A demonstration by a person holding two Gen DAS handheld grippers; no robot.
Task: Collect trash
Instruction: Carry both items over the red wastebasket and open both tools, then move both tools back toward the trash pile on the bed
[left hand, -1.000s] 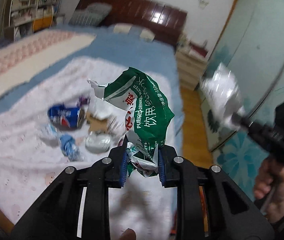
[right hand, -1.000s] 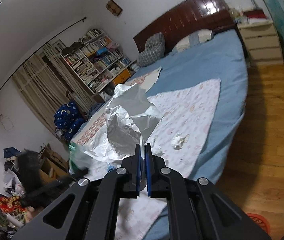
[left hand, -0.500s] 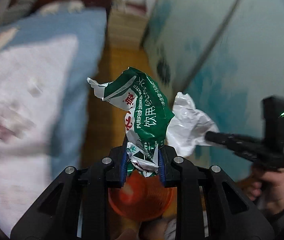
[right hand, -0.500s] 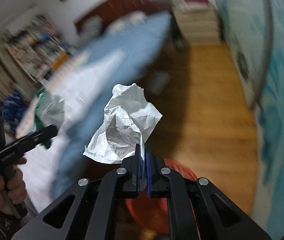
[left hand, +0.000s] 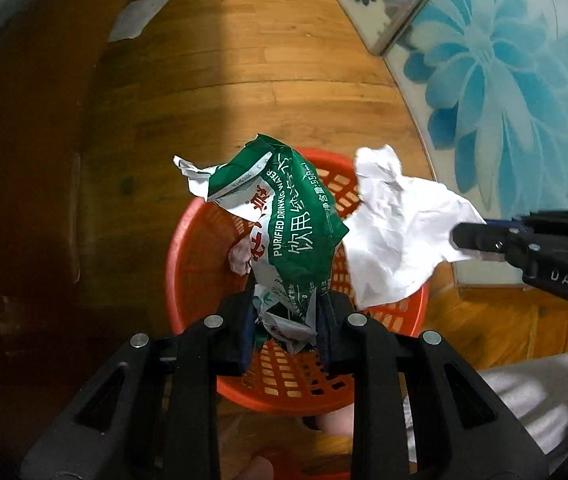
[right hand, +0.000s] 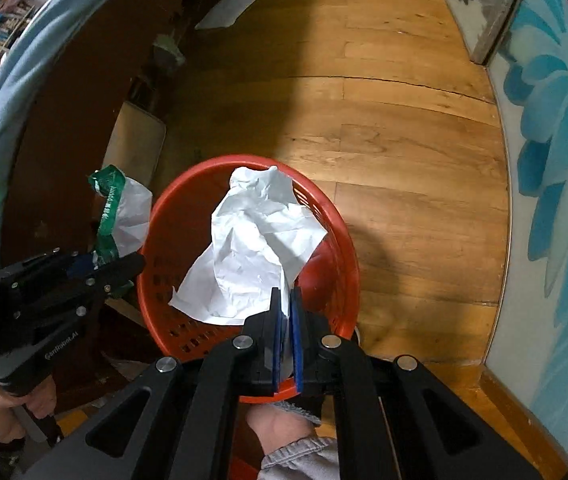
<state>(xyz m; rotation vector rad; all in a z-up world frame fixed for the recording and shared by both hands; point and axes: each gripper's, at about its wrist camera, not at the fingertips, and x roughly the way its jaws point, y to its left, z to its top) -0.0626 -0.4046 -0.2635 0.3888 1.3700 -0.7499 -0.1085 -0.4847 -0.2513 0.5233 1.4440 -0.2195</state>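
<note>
My left gripper (left hand: 285,316) is shut on a crumpled green and white water-bottle wrapper (left hand: 287,220) and holds it above an orange plastic basket (left hand: 188,264) on the wooden floor. My right gripper (right hand: 287,312) is shut on a crumpled white sheet of paper (right hand: 252,252) and holds it over the same basket (right hand: 323,280). In the left wrist view the paper (left hand: 399,240) and right gripper (left hand: 463,236) come in from the right. In the right wrist view the wrapper (right hand: 118,212) and left gripper (right hand: 128,266) sit at the basket's left rim.
A dark wooden bed frame (right hand: 72,128) with blue bedding (right hand: 16,76) stands left of the basket. A blue flowered wardrobe door (right hand: 555,160) runs along the right. A white sheet (left hand: 138,18) lies on the floor farther off. The person's knee (right hand: 284,436) is below the basket.
Both grippers have swung away from the bed and down. They now point at the floor and hold the wrapper and the paper over the orange basket, closer together.
</note>
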